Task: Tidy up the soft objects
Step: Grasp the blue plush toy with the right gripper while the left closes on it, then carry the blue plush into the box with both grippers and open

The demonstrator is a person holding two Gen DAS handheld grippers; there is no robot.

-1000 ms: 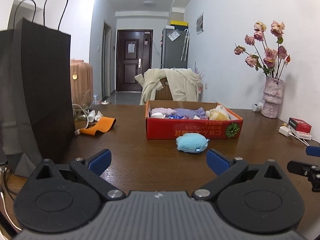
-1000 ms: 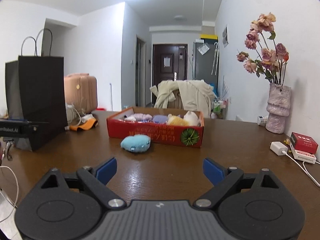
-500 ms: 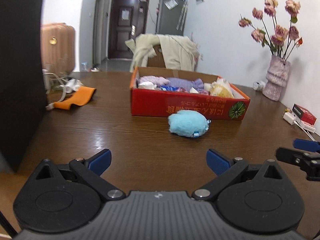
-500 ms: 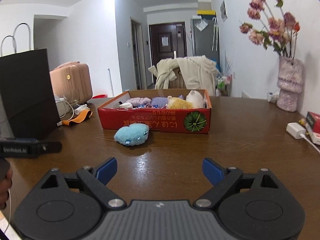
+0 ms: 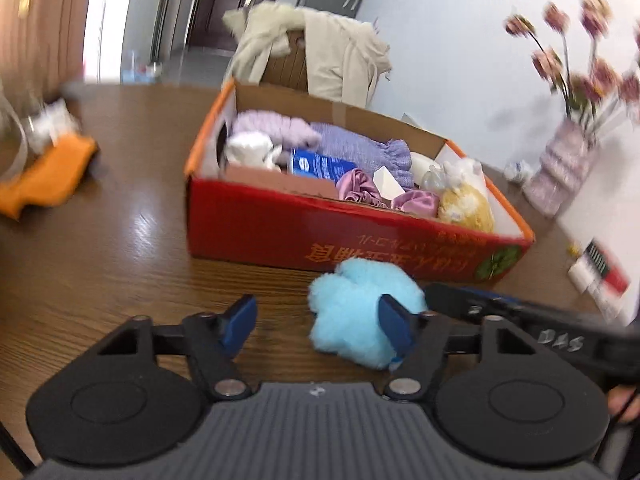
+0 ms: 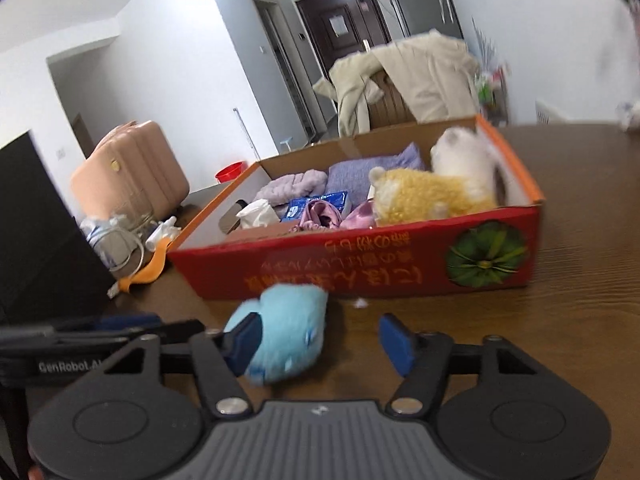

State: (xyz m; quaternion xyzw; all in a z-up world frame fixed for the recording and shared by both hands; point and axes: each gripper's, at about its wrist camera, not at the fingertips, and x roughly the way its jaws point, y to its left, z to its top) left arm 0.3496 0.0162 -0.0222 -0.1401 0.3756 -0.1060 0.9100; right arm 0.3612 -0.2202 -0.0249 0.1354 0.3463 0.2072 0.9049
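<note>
A light blue plush toy [image 5: 352, 312] lies on the brown table just in front of the red cardboard box [image 5: 320, 236]. My left gripper [image 5: 318, 326] reaches it from the left; its jaws are closing, the right finger lies over the plush and the left finger stands apart from it. My right gripper [image 6: 320, 342] comes from the other side, jaws also closing, with the blue plush [image 6: 288, 332] against its left finger and a gap to the right one. The box [image 6: 360, 276] holds purple cloths, pink scrunchies, a blue packet and yellow and white plush toys.
An orange cloth [image 5: 44, 172] and cables [image 6: 120, 240] lie at the left by a black bag [image 6: 36, 232]. A vase with flowers [image 5: 560, 168] and small boxes [image 5: 600, 276] stand at the right. A chair draped with a coat [image 5: 312, 52] stands behind the table.
Both grippers have come forward and down onto the blue plush from either side. Their jaws have narrowed, and both views now tilt down toward the table.
</note>
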